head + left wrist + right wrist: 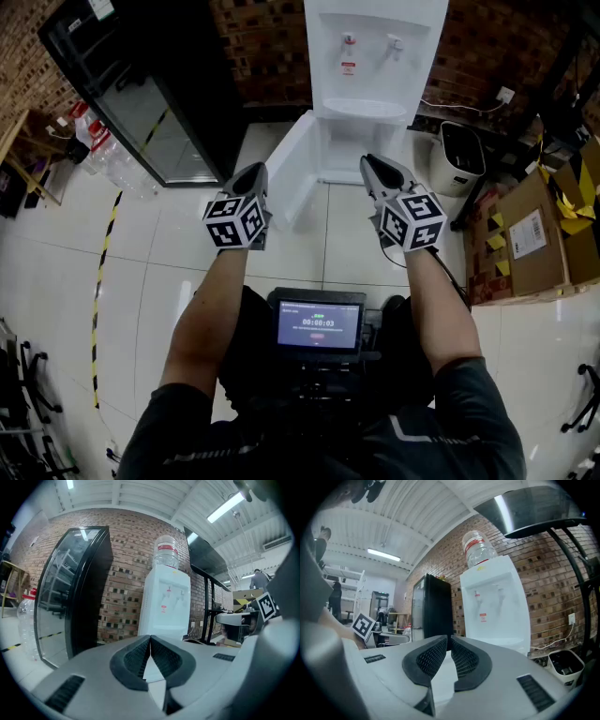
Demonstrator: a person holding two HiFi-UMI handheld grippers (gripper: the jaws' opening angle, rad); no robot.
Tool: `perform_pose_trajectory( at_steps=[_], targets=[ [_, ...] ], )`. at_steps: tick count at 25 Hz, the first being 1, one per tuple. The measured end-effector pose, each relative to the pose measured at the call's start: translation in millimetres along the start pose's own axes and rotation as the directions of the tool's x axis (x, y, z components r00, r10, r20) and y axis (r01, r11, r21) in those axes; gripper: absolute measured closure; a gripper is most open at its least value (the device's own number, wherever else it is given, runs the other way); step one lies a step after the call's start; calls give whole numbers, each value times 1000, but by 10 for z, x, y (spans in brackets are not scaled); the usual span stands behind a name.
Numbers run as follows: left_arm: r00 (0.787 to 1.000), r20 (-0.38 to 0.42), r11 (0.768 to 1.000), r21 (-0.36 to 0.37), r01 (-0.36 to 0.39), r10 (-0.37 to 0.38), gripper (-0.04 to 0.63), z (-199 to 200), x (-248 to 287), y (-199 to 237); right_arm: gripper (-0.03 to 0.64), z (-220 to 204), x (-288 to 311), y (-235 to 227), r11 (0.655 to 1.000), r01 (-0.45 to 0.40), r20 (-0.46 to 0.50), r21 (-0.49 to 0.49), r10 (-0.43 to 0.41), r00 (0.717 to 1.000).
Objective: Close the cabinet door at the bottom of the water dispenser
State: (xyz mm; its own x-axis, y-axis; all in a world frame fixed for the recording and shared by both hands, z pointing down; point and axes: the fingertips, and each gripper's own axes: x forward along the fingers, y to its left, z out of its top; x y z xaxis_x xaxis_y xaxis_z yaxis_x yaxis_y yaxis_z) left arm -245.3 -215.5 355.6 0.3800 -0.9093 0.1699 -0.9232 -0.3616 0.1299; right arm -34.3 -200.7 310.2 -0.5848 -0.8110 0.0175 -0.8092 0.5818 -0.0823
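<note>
The white water dispenser (375,56) stands against the brick wall ahead, with a bottle on top (166,550). Its bottom cabinet door (292,169) is swung open to the left, leaving the compartment (354,150) uncovered. Both grippers are held out level in front of it and touch nothing. My left gripper (255,169) is short of the open door's outer edge, its jaws shut and empty (150,637). My right gripper (371,161) faces the compartment, jaws together with nothing between them (449,638). The dispenser (497,606) fills the right gripper view.
A black glass-door fridge (150,94) stands left of the dispenser, with clear bottles (103,155) beside it. A white appliance (461,155) and cardboard boxes (539,239) sit to the right. A yellow-black tape line (98,281) runs along the tiled floor. A small screen (317,325) hangs at my chest.
</note>
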Motion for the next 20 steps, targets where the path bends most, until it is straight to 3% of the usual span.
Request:
perform_pose_trajectory(
  at_steps=[4, 6, 10, 16, 20],
  targets=[
    [998, -63, 999, 38, -23, 25, 565, -170, 9, 200, 564, -154, 228, 222, 999, -36, -32, -7, 36, 999],
    [994, -96, 999, 11, -46, 46, 557, -289, 2, 348, 532, -241, 356, 367, 998, -68, -47, 7, 68, 997],
    [990, -120, 997, -33, -76, 72, 555, -444, 0, 592, 531, -476, 653, 721, 991, -130, -88, 5, 130, 988],
    [983, -180, 999, 8, -44, 45, 529, -720, 158, 735, 488, -1004, 1053, 1077, 978, -208, -192, 1, 204, 960],
    [976, -216, 1000, 4, 18, -17, 515, -838, 265, 783, 403, -1208, 1232, 1186, 969, -245, -229, 31, 246, 942]
  ],
)
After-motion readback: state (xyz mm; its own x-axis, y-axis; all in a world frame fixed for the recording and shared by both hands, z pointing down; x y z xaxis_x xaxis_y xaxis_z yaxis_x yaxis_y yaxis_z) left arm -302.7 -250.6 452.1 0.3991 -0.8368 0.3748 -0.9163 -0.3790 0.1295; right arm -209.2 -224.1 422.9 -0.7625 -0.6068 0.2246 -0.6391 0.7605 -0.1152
